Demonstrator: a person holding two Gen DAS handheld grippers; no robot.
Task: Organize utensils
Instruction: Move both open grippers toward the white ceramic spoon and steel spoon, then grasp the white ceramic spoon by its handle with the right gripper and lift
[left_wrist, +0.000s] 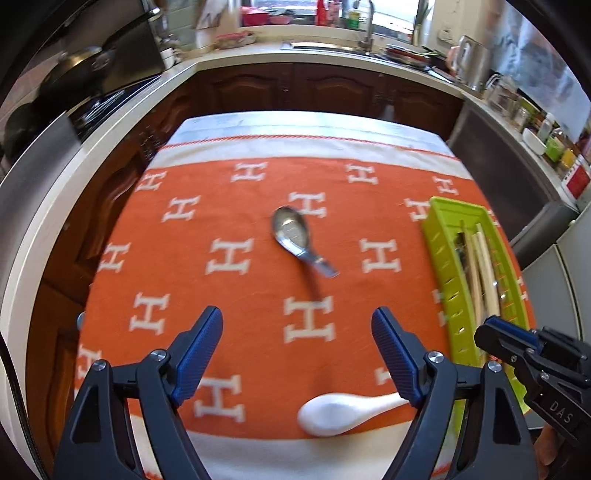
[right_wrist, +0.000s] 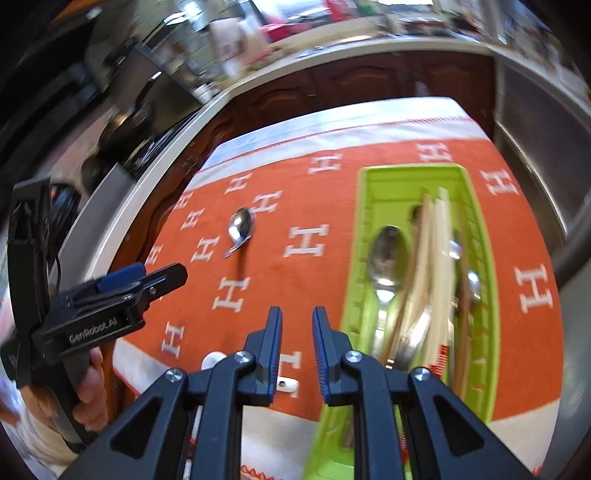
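- Here, the orange cloth printed with white H letters covers the table, and everything below is placed relative to the green tray at its right side
- The green tray lies lengthwise on the cloth and holds a metal spoon, pale chopsticks and more metal utensils, blurred and heaped together
- A metal soup spoon lies on the cloth well left of the tray, bowl up and pointing away, short handle toward the camera; the right wrist view shows it left of the tray too
- A white ceramic spoon lies left of the tray's near end, close to the cloth's near edge, its handle pointing toward the tray; in the right wrist view only small parts of it show behind the gripper
- The left gripper hangs above the cloth left of the tray, its blue-padded jaws spread wide with nothing between them; the white spoon lies just below its right finger
- The right gripper hovers beside the tray's near left edge, jaws narrow with a slim gap and nothing held; in the left wrist view it sits over the tray's near end
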